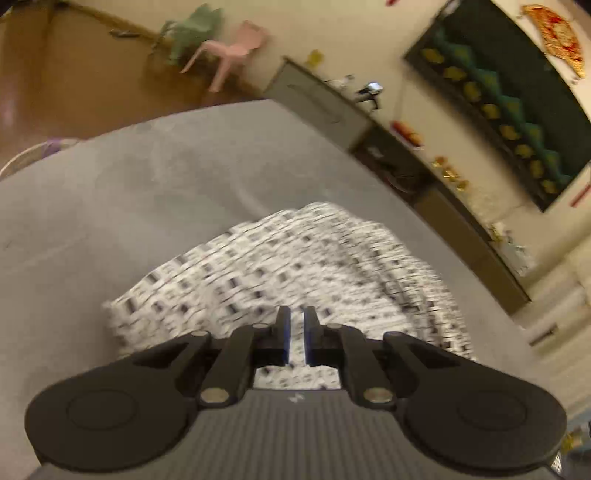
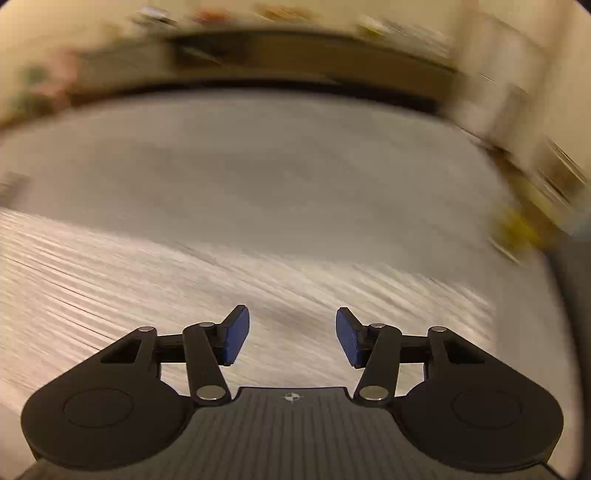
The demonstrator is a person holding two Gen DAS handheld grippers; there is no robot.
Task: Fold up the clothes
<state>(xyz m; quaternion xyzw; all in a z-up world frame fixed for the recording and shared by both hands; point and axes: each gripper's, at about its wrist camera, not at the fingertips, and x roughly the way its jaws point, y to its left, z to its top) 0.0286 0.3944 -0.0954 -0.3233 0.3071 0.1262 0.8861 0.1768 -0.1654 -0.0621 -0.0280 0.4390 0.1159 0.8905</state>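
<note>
From the left wrist view, the left gripper [image 1: 296, 314] hangs tilted down over the checked garment [image 1: 295, 266], a black-and-white patterned cloth lying bunched on the grey table [image 1: 129, 192]. Its jaws stand almost together, only a thin slit between the blue pads; the slit shows pale, but I cannot tell whether a thin edge of cloth is pinched there or the fabric simply lies behind. The garment spreads straight ahead of and under those fingertips, its longer run going from the near left toward the far right, toward the long dark counter [image 1: 424, 177] by the wall. Beyond the garment's far edge the table is bare grey, and a pink chair [image 1: 236, 48] and a green one [image 1: 195, 33] stand on the floor past the table's far side. From the right wrist view, everything but the tool is smeared with blur. The right gripper [image 2: 292, 338] has its jaws standing wide with nothing between the pads. A pale streaked surface, most likely the same garment [image 2: 110, 266], lies under and to the left of it, with the grey table [image 2: 258, 155] beyond. As I judge it, the left gripper sits closer in on the garment, right over its near edge, so the next pinch looks its to make, while the right must first settle on an edge.
</note>
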